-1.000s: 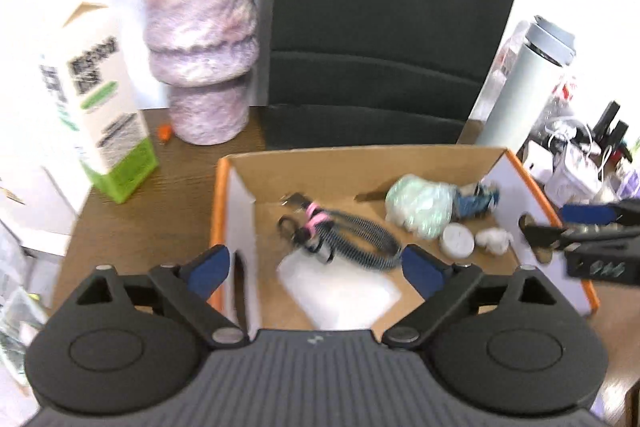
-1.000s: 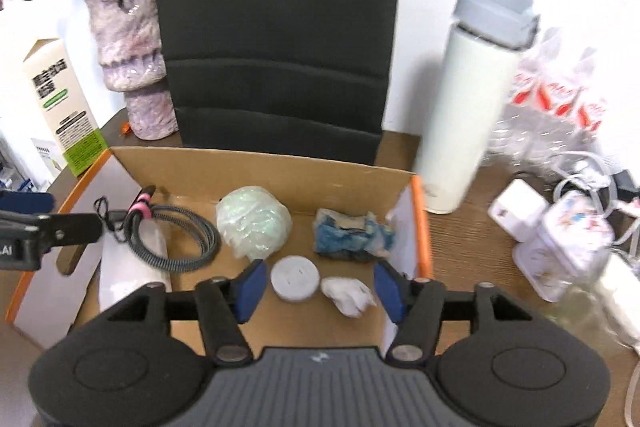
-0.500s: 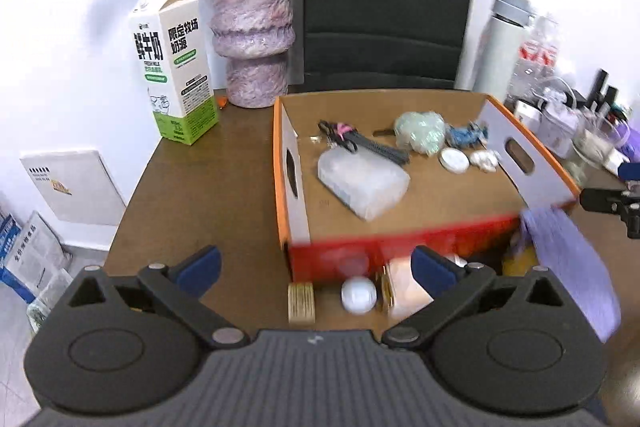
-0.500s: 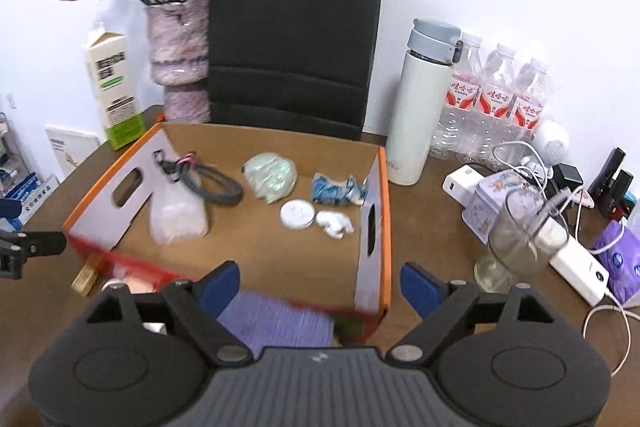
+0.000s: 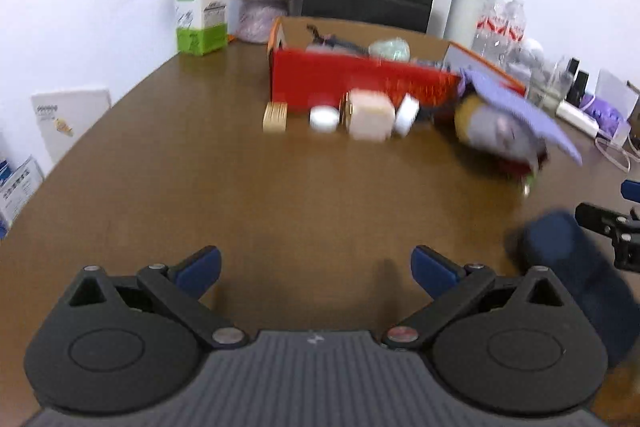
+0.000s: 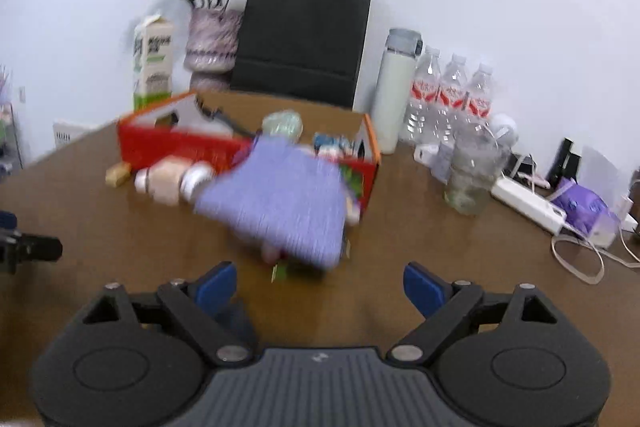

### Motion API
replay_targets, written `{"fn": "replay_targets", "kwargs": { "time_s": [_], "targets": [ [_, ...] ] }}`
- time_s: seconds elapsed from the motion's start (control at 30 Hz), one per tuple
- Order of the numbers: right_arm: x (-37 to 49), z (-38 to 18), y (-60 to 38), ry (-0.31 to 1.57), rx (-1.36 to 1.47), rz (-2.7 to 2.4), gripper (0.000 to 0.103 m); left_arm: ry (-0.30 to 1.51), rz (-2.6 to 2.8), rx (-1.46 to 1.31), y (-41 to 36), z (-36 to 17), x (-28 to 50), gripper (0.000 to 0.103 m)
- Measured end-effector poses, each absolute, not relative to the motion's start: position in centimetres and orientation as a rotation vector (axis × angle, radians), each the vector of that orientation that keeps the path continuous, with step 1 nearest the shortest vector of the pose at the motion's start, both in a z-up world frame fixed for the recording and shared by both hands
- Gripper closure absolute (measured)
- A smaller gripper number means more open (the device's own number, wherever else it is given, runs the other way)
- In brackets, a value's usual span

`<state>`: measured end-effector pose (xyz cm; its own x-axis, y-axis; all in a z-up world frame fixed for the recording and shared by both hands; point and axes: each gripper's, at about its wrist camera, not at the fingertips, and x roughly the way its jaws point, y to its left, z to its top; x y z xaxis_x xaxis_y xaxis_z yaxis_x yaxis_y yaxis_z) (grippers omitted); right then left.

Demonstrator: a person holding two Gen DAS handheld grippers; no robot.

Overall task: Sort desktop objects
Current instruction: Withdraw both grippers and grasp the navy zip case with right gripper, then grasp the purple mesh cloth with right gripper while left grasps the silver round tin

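Brown wooden tabletop (image 5: pixel 200 187), blurred throughout. Nearest, left gripper (image 5: pixel 316 267) spread wide and empty; right gripper (image 6: pixel 320 281) also wide, just been opening, nothing between the pads. Beyond, purple cloth (image 6: pixel 280 203) draped over half-hidden items, hard to identify. Small white and tan blocks (image 5: pixel 368 115) sharper from the left wrist. Farther, red-fronted cardboard box (image 5: pixel 360 83). Water bottles (image 6: pixel 448 95) clearer from the right wrist.
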<state>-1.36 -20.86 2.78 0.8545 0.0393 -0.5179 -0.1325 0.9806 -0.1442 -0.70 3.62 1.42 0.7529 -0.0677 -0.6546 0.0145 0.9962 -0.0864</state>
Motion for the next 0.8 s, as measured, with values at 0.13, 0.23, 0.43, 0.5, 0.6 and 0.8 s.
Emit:
{"fn": "replay_targets", "kwargs": {
  "time_s": [0.13,0.23,0.43,0.5,0.6,0.8],
  "targets": [
    [-4.3,2.0,-21.5,0.517,-0.088,0.164,0.013,0.707,-0.073,-0.005,2.8,0.9,-3.7,0.000],
    [-5.4,1.7,-21.5,0.530,-0.054,0.227,0.013,0.695,-0.064,0.027,2.5,0.6,-5.1,0.000],
    [-7.4,0.8,-19.3,0.524,-0.128,0.285,0.013,0.654,-0.073,0.017,2.8,0.1,-6.8,0.000],
    [-7.7,0.6,-19.0,0.525,-0.145,0.276,0.013,0.654,-0.074,0.008,2.9,0.2,-6.7,0.000],
    [-7.6,0.5,-19.2,0.534,-0.131,0.273,0.013,0.659,-0.073,0.032,2.4,0.2,-6.5,0.000],
    [-7.0,0.2,-19.3,0.572,-0.112,0.266,0.014,0.657,-0.086,0.036,2.1,0.1,-6.3,0.000]
  ]
}}
